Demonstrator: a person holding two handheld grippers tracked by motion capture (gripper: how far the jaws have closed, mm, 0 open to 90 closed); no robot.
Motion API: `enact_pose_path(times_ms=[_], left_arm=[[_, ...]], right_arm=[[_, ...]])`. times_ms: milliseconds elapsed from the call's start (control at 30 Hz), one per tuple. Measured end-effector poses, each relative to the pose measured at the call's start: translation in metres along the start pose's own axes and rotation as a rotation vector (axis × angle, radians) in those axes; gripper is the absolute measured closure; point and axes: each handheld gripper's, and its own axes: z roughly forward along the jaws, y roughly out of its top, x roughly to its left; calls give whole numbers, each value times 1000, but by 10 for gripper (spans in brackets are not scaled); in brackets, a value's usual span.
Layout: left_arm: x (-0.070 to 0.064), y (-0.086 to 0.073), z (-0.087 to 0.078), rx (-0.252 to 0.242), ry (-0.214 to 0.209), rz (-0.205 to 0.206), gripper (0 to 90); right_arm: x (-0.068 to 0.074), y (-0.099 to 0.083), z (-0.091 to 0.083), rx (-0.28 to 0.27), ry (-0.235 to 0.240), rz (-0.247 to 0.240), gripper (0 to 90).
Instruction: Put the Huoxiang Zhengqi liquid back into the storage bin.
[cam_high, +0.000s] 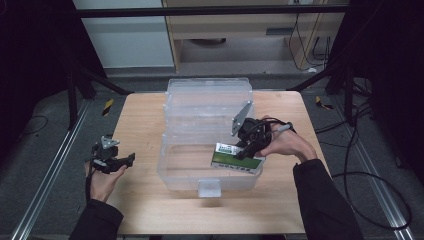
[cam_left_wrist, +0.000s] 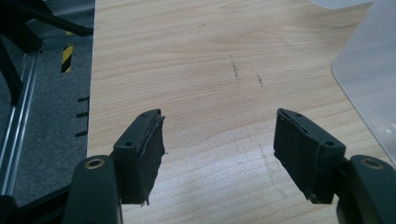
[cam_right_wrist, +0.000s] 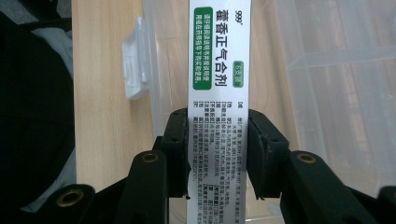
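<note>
**Inspector A:** The right hand (cam_high: 287, 142) is reaching in from the near right corner, sleeve angling up over the bench (cam_high: 145, 125), and is holding the right tool (cam_high: 245, 150) at the near right part of the clear plastic bin (cam_high: 207, 100). The left hand (cam_high: 102, 182) is lying palm up at the bench's left edge, carrying the left tool (cam_high: 131, 159), which is pointing toward the bin, well apart from it.

**Inspector B:** And the surroundings?

**Inspector A:** The bin is sitting mid-bench, its latch tab (cam_high: 209, 188) facing the person. Its near wall is standing just below the box.

**Inspector B:** Tool condition?

**Inspector A:** The right tool's jaws are clamping the long sides of a white and green medicine box (cam_right_wrist: 219, 70), which is hanging over the bin's near right corner. The left tool's jaws are standing wide apart over bare wood, gripping nothing.
</note>
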Motion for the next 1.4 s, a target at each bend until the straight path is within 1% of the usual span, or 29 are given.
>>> enact_pose_path(times_ms=[200, 267, 367, 400, 467, 533, 567, 600, 667, 733, 767, 1000, 1100, 1233, 1400], left_arm=[[1, 0, 0, -1, 1, -3, 323], [0, 0, 0, 1, 0, -1, 323], [0, 0, 0, 1, 0, 0, 323], [0, 0, 0, 2, -1, 0, 323], [0, 0, 0, 2, -1, 0, 323], [0, 0, 1, 3, 0, 0, 323], [0, 0, 1, 2, 0, -1, 323], [0, 0, 1, 2, 0, -1, 323], [0, 0, 0, 1, 0, 0, 324], [0, 0, 0, 0, 0, 0, 323], [0, 0, 0, 0, 0, 1, 323], [0, 0, 0, 0, 0, -1, 323], [0, 0, 0, 1, -1, 0, 323], [0, 0, 0, 1, -1, 1, 323], [0, 0, 0, 0, -1, 0, 323]], right_arm=[[-1, 0, 6, 29, 1, -15, 639], [-1, 0, 9, 53, 5, -18, 640], [-1, 1, 11, 63, 2, -22, 640], [-1, 1, 12, 64, 1, -32, 640], [-1, 2, 15, 78, 3, -38, 639], [-1, 2, 16, 79, 5, -45, 639], [0, 4, 19, 95, 8, -47, 639], [0, 4, 19, 95, 8, -47, 639], [1, 5, 23, 113, 10, -54, 640], [1, 5, 24, 116, 13, -62, 640], [1, 6, 27, 122, 14, -75, 640], [2, 8, 33, 156, 10, -80, 639], [3, 8, 36, 164, 10, -90, 638], [5, 9, 41, 190, 10, -101, 639], [6, 9, 45, 198, 8, -103, 638]])
